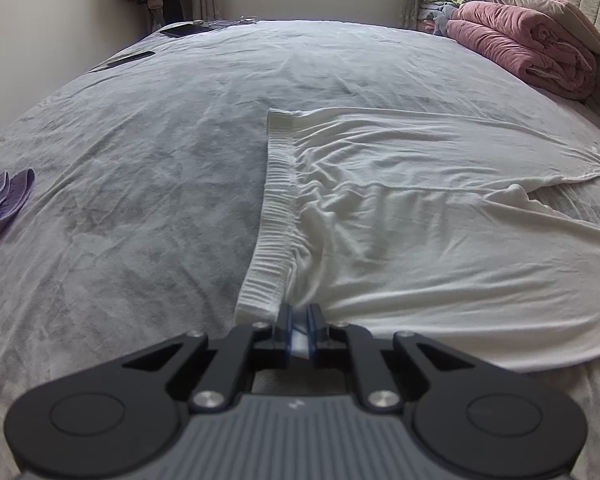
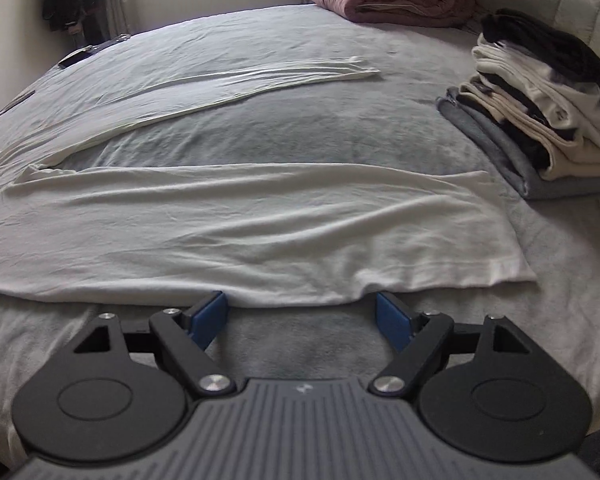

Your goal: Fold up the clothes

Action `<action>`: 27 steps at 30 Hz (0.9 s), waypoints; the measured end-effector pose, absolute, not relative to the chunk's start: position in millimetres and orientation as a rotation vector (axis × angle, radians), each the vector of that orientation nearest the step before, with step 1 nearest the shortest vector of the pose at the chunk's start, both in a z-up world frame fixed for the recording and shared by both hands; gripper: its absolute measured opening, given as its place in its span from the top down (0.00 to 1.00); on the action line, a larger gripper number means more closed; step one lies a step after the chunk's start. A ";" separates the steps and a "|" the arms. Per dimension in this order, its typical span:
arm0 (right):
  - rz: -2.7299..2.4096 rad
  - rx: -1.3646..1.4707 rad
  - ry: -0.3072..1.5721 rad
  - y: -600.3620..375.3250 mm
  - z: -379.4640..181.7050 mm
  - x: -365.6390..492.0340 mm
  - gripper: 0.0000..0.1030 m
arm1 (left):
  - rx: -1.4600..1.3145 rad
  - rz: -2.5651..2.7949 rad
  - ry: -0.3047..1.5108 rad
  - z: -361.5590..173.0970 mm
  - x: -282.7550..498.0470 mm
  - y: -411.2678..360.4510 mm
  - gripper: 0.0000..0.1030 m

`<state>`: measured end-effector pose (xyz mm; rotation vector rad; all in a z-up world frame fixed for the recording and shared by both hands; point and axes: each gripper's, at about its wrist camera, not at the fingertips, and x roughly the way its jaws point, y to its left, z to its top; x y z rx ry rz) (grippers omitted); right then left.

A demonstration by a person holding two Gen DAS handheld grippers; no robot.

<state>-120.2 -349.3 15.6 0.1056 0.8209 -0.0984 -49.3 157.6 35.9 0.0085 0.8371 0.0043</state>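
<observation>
Both wrist views look low across the bed (image 1: 140, 184), sharing the white garment (image 1: 420, 220).

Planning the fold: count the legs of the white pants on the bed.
2. One leg lies nearest the right hand-held gripper; the other stretches diagonally across the bed beyond it. None seems hidden.

- A pair of white, thin, soft knit trousers (image 1: 400, 216) lies spread flat and creased on the grey bedspread (image 1: 140, 160).
- Its ribbed elastic waistband (image 1: 270, 216) forms the left end and runs from near to far.
- The near leg (image 2: 240, 224) stretches rightward, ending in a hemmed cuff.
- The far leg (image 2: 228, 88) angles away to the far right.
</observation>
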 end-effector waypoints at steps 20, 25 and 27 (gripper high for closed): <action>-0.479 0.775 0.601 -480.3 21.4 -161.3 0.31 | -0.198 0.074 0.793 51.7 -45.7 152.4 0.87; -0.509 0.724 0.584 -478.3 17.7 -155.8 0.46 | -0.173 0.087 0.827 43.3 -41.7 145.4 0.87; -0.510 0.722 0.574 -478.0 15.7 -154.9 0.53 | -0.173 0.091 0.834 40.9 -41.8 144.2 0.87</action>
